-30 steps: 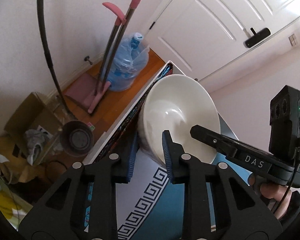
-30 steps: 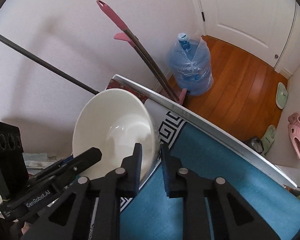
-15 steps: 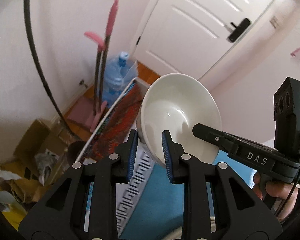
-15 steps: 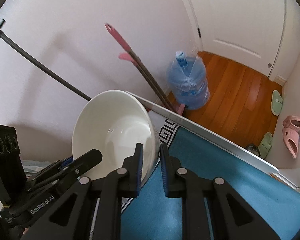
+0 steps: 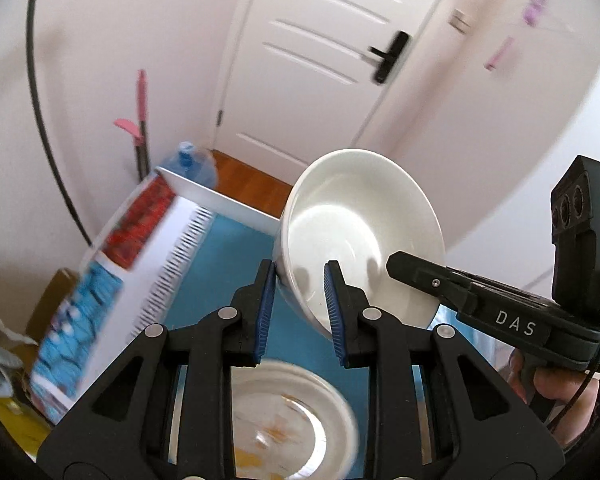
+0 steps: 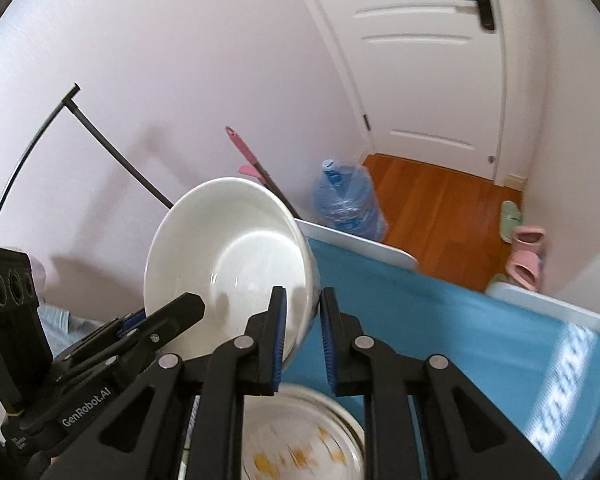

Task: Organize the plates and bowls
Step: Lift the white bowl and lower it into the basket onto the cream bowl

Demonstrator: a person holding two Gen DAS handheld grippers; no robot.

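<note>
Black gripper arms fill the bottom of both my wrist views. My left gripper (image 5: 300,304) is clamped on the near rim of a white bowl (image 5: 360,232), one blue pad (image 5: 266,312) against the outside wall and the other inside. My right gripper (image 6: 303,332) pinches the opposite rim of the same bowl (image 6: 228,256), with its left pad inside the bowl and its right pad outside. So both grippers are closed down to the thickness of the wall, and the bowl hangs between them, tilted, lifted off the worktop.

Directly beneath the grippers lies a plate (image 5: 300,420), white with yellow-orange marks, blurred in both views; from the right wrist I see the plate (image 6: 308,440) just under the bowl's lower edge. It rests on a teal cloth (image 5: 228,256) with a white patterned border, which covers the worktop (image 6: 364,242) out to its white edge.

Beyond that edge, on the wooden floor (image 6: 432,200), stands a large blue water bottle (image 6: 344,204). Pink-tipped handles (image 6: 252,160) lean on the wall beside it. Pink and green slippers (image 6: 524,248) sit to the right on the floor. Farthest off is a white panelled door (image 6: 428,72) with a black handle.
</note>
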